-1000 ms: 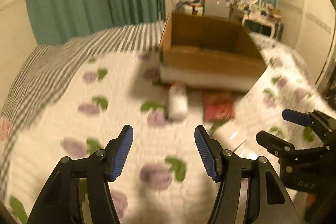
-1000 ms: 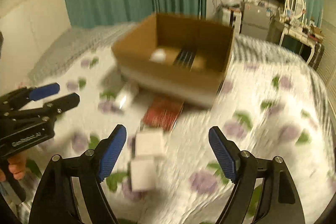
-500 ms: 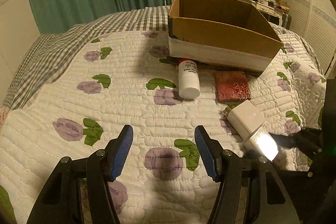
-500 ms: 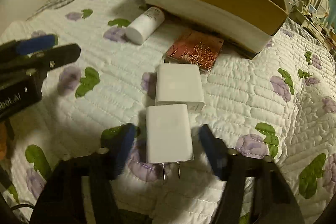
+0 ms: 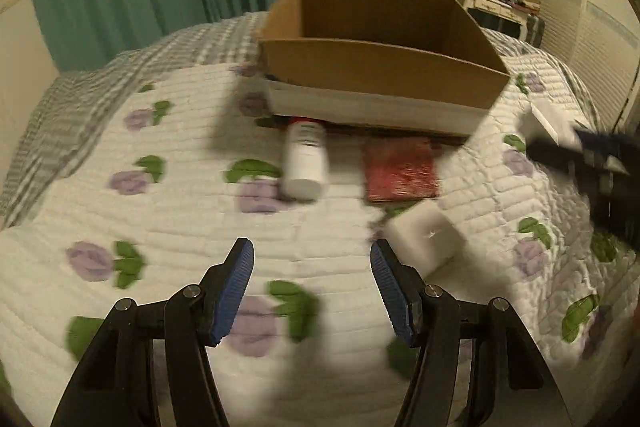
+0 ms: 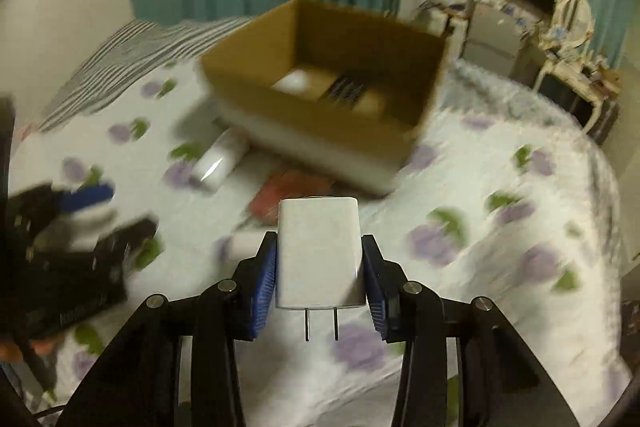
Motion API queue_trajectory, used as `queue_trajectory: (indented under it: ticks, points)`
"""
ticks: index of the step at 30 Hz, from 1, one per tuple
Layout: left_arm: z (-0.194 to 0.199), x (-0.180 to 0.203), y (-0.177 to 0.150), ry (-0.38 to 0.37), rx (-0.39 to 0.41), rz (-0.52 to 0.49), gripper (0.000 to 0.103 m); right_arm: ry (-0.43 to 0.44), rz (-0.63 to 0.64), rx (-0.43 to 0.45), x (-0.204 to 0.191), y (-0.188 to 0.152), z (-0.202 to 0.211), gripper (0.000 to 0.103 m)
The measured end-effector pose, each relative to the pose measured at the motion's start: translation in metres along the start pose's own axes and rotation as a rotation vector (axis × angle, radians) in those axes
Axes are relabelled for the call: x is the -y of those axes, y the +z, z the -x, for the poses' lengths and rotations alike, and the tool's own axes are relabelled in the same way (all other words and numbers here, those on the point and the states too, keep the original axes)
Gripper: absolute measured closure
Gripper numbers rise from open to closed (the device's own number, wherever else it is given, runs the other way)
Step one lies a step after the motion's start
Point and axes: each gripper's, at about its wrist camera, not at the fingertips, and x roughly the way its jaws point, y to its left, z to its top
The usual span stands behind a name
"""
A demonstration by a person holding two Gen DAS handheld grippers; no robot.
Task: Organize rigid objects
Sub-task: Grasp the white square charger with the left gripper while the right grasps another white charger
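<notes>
My right hand-held gripper (image 6: 320,269) held a white charger (image 6: 319,251) between its blue pads, prongs pointing back toward the camera, raised above the bed (image 6: 500,247). My left hand-held gripper (image 5: 312,287) stood wide with nothing between its fingers. A second white charger (image 5: 424,239) lay on the quilt just right of its right finger. Farther toward the bed's far edge lay a white bottle (image 5: 304,163) and a red case (image 5: 400,169), both just in front of the cardboard box (image 5: 380,67).
</notes>
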Motion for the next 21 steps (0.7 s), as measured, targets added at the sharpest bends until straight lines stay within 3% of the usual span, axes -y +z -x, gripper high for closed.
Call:
queue_trajectory:
  ticks: [4,11,15,21]
  points:
    - [-0.018,0.027,0.001,-0.042,-0.055,0.0,0.039,-0.03,-0.031,0.02,0.031,0.011,-0.002,0.063]
    - [-0.045,0.061,0.012,-0.113,-0.098,0.041,0.039,0.037,-0.117,0.01,0.054,0.001,-0.008,0.063]
    - [-0.077,0.071,0.011,-0.06,-0.211,0.051,0.036,0.053,-0.14,0.023,0.059,-0.001,-0.006,0.063]
    - [-0.067,0.067,0.008,-0.075,-0.135,0.054,0.04,0.051,-0.149,0.028,0.061,-0.002,-0.006,0.063]
